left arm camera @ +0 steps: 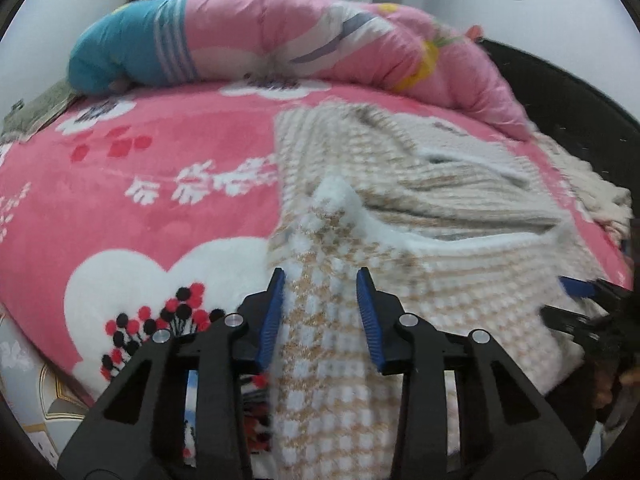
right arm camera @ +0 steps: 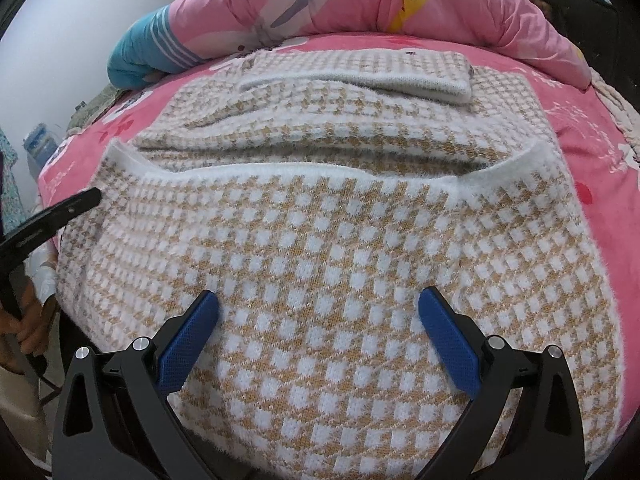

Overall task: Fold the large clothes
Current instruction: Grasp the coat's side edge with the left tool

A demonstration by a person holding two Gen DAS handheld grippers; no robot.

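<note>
I have my left gripper (left arm camera: 320,276) half-closed astride the sweater (right arm camera: 320,240) edge, right gripper (right arm camera: 319,300) open above it; next I pinch and fold toward twelve o'clock.

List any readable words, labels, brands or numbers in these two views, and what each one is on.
None can be read.
Pink blanket: white marks that may be characters, too blurred to read; faint white script near its right edge in the right wrist view, illegible.
Checked sweater: no text.
Rolled pink quilt: pictures only.
</note>
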